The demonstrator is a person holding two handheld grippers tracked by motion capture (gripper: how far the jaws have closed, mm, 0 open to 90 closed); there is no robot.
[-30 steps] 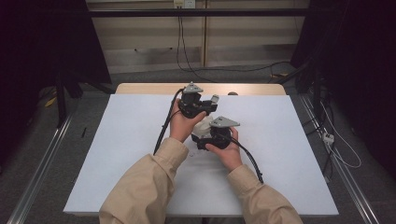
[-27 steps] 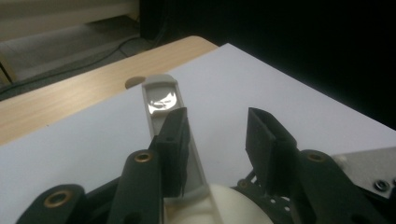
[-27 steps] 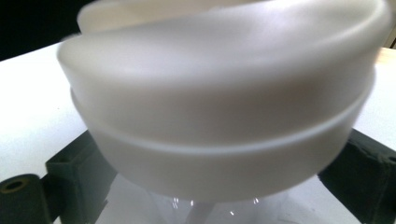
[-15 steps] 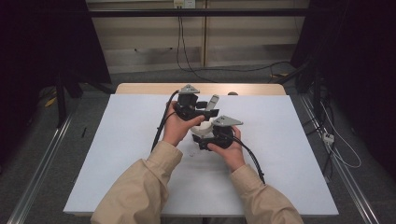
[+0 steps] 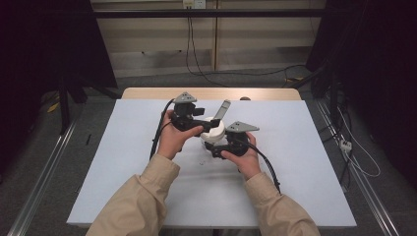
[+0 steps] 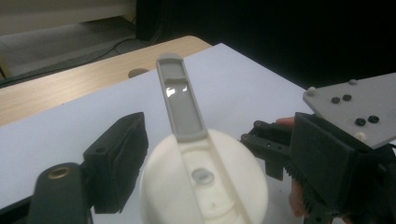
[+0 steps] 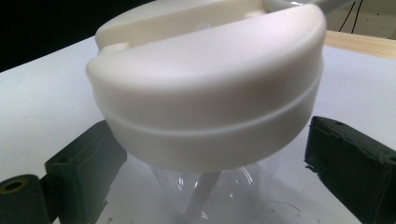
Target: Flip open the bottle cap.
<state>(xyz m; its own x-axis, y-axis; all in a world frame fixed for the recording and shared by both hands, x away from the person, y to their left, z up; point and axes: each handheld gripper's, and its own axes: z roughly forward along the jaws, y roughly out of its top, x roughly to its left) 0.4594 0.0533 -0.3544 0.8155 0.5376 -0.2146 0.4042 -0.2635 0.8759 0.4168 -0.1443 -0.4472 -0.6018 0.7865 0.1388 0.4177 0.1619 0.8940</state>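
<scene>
Mid-frame on a white-covered bench (image 5: 123, 162), a clear jar (image 7: 210, 191) with a smooth, round white lid (image 5: 214, 129) and raised grey flap (image 6: 180, 95). Left tongs (image 5: 205, 123) and right tongs (image 5: 212, 148) flank it; whether either grips, I cannot tell. Beyond, dim room, cables on floor (image 5: 255, 73).

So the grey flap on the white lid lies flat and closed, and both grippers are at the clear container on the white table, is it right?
Not quite. The grey flap stands raised and open, tilted up from the white lid, as the left gripper view shows. The rest holds: both the left gripper and right gripper are at the clear container on the white table.
</scene>
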